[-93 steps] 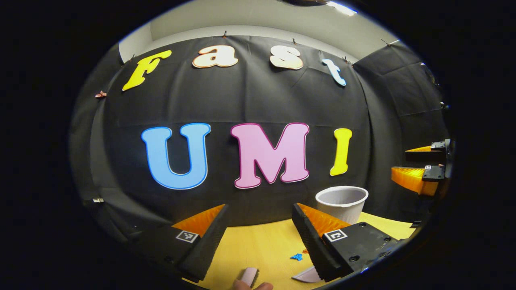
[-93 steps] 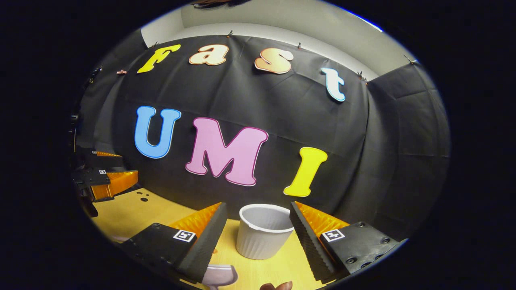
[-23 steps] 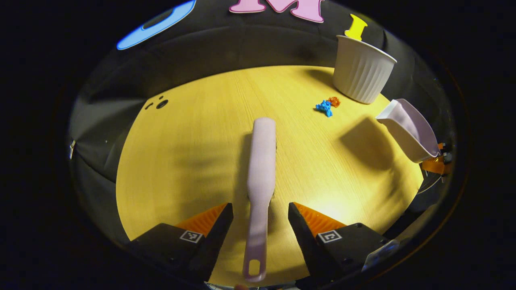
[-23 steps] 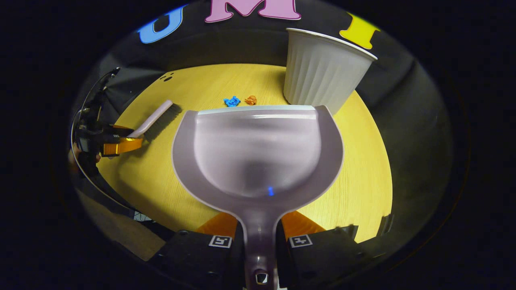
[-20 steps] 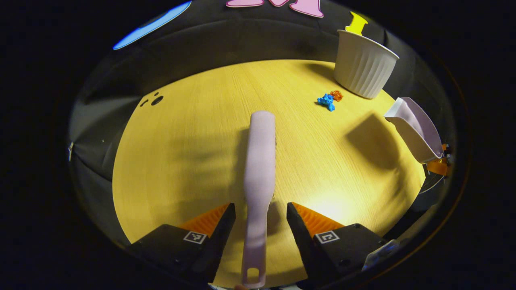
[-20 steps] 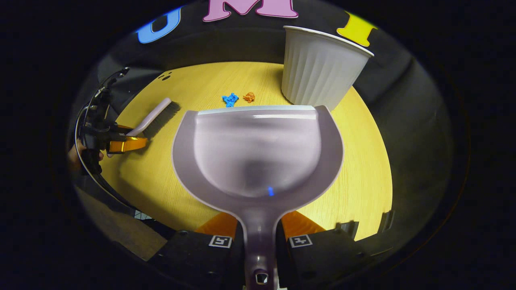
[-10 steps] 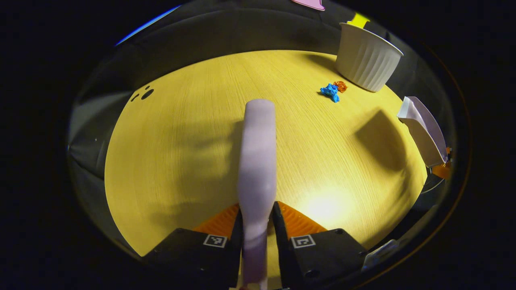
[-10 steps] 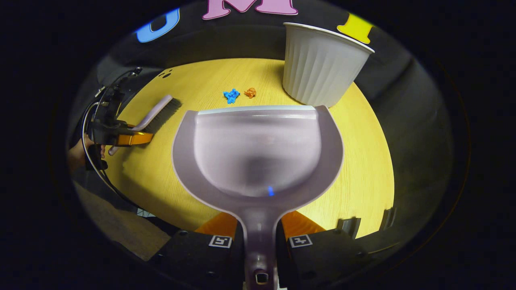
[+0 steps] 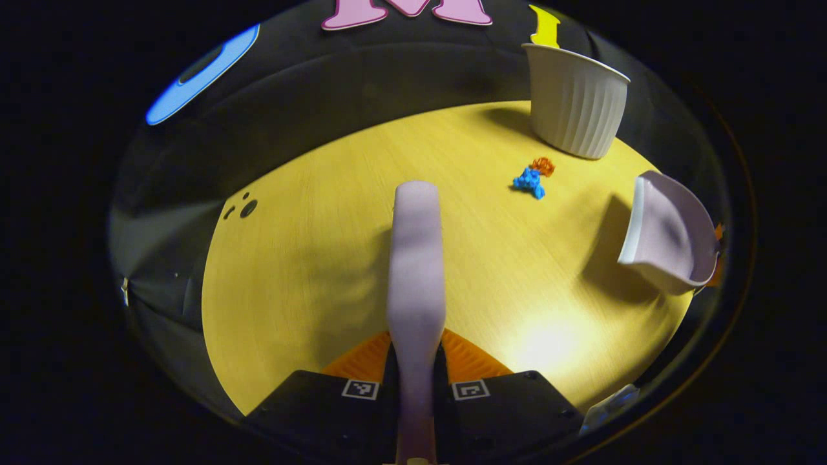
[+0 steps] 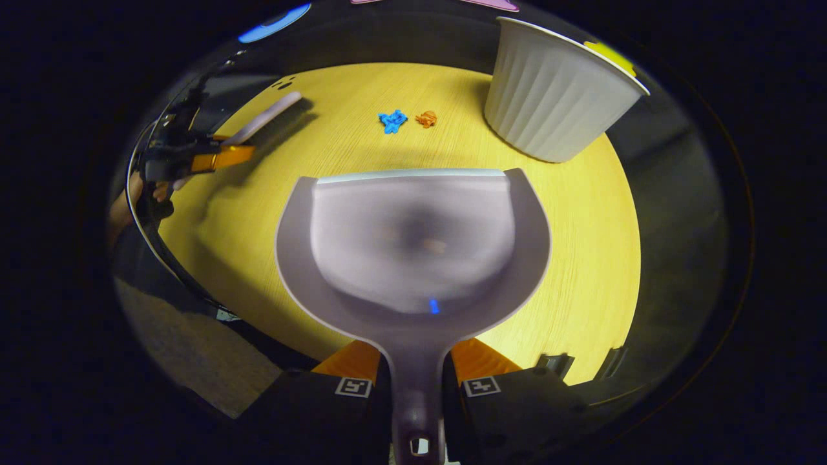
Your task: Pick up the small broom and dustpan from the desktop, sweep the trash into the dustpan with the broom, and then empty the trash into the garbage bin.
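Lifted now, broom clamped in left claw, dustpan in right claw.

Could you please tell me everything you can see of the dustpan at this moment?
The dustpan looks like pale lilac plastic, a wide rounded scoop with a straight, lighter front lip and a narrow handle with a hole at its end. The right hand-held gripper is shut on that handle. In the left gripper view it hangs tilted above the yellow tabletop, casting a shadow. Nothing lies inside, and the scraps lie beyond its lip.

Both gripper views look steeply down at the shared tabletop, close above it.
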A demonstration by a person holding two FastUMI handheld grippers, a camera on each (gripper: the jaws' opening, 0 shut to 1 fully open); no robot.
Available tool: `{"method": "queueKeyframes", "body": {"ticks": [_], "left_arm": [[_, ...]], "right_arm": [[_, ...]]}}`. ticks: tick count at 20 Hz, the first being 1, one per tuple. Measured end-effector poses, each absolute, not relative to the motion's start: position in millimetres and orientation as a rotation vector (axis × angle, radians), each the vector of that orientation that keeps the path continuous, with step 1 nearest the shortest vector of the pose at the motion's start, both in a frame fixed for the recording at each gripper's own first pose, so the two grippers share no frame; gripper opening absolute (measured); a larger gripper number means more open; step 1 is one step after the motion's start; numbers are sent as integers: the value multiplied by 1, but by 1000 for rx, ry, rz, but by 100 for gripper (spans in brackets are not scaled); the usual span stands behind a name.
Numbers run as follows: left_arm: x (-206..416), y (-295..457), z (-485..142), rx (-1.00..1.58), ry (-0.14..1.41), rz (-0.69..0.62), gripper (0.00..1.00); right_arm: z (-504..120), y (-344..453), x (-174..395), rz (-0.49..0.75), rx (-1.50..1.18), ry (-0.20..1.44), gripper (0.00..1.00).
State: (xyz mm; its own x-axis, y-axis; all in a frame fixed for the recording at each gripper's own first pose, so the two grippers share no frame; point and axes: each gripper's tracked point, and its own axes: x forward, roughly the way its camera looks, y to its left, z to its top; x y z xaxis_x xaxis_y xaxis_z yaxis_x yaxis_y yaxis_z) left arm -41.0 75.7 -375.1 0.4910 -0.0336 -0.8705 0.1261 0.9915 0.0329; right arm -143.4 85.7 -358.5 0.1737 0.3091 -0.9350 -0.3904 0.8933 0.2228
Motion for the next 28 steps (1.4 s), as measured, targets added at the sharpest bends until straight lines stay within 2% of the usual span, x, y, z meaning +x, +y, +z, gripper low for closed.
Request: {"method": "queueKeyframes", "body": {"ticks": [2,3,4,5,7,8,9,10,11,12,13,14,15,19,20,21,23,24,27,28], "left_arm": [[-19,62,-372,90,1039,-139,27],[-7,54,-373,94,1038,-162,25],[4,46,-376,100,1034,-185,27],[14,39,-379,109,1035,-205,27],[34,26,-387,128,1040,-239,27],[42,20,-391,140,1041,-256,27],[51,14,-394,153,1044,-278,27],[59,7,-399,167,1045,-305,27],[65,0,-404,189,1056,-332,27],[70,-3,-408,215,1062,-357,27],[75,-7,-410,239,1061,-381,27],[80,-12,-413,255,1062,-402,27],[85,-18,-413,263,1055,-427,27],[79,-49,-406,279,1052,-586,27],[72,-59,-400,265,1057,-632,27],[64,-70,-395,243,1068,-678,27],[47,-94,-387,204,1085,-753,27],[41,-102,-387,190,1090,-781,27],[29,-115,-384,176,1103,-826,27],[27,-117,-382,176,1105,-836,27]], "right_arm": [[-362,87,-143,515,-76,1345,36],[-364,87,-142,525,-83,1359,41],[-365,88,-141,535,-91,1369,37],[-367,87,-140,542,-100,1376,41],[-369,85,-137,550,-119,1392,41],[-370,84,-136,552,-128,1399,36],[-372,83,-135,555,-137,1406,41],[-374,83,-133,556,-148,1413,37],[-375,81,-132,556,-160,1418,41],[-378,79,-130,552,-168,1421,37],[-379,78,-128,546,-173,1422,41],[-380,77,-126,540,-172,1424,37],[-382,76,-125,532,-170,1425,37],[-382,77,-120,526,-165,1418,37],[-379,79,-119,527,-168,1414,32],[-382,77,-121,529,-172,1409,32],[-387,75,-125,531,-171,1401,41],[-387,75,-124,532,-169,1399,36],[-390,74,-125,535,-164,1387,37],[-390,74,-125,529,-156,1387,32]]}}
